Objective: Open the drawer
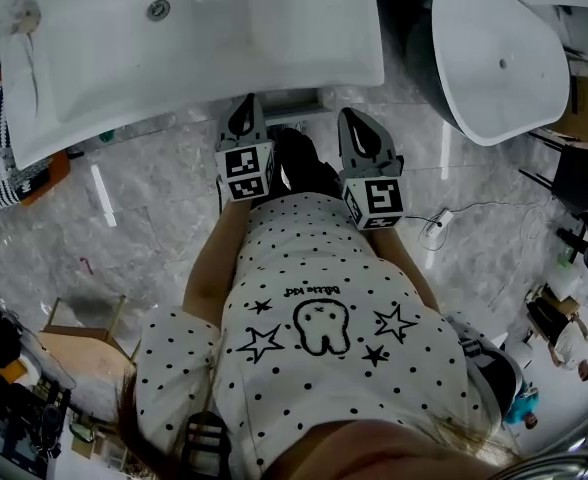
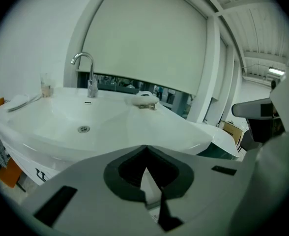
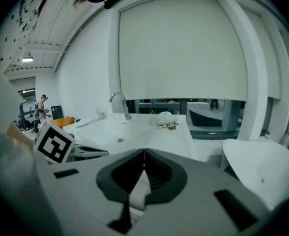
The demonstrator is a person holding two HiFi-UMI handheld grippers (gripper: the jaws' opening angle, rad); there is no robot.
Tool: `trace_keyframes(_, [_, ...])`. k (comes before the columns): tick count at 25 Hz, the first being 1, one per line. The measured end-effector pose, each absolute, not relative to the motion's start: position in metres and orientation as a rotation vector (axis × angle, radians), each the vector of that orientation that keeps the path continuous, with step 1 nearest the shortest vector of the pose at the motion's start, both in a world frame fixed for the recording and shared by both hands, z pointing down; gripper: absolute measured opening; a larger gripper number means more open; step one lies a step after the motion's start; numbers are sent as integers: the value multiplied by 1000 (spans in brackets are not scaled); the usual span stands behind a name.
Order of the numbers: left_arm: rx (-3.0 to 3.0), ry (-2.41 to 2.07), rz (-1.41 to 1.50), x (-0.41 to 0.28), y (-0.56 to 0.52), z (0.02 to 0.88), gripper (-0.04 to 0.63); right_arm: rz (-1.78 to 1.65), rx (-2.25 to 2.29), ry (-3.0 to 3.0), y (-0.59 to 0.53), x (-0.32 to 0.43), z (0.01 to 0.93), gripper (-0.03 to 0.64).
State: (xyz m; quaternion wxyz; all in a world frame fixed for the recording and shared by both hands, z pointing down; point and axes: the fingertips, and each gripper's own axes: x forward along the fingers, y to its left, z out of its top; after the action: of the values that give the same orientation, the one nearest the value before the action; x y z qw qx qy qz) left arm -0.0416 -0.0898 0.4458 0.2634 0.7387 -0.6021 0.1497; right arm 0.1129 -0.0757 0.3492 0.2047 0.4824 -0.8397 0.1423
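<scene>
One white panel (image 2: 30, 163) under the washbasin's (image 2: 110, 124) front rim may be the drawer; I cannot tell for sure. My left gripper (image 2: 145, 150) points over that rim, jaws pressed together, nothing between them. My right gripper (image 3: 144, 152) is just beside it, jaws likewise closed on nothing. I hold both in front of my dotted shirt (image 1: 314, 318), near the basin's edge. Faucet (image 2: 88, 73) at the far side. Second white basin (image 3: 262, 171) off to the right.
</scene>
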Motion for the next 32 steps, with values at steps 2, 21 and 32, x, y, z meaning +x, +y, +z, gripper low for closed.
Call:
trace_keyframes(2, [2014,-1645,380,-43,-93,431,5,386,1337,-2353,-77,111,346,15])
trace_keyframes(21, [2232,-1692,222,-57,-123,331,5,239,1387,-2468,-117,97,295,14])
trace_keyframes(32, [2246,-1771,81,-73,-108,276,5,191,1448,-2485,-121,102,273,14])
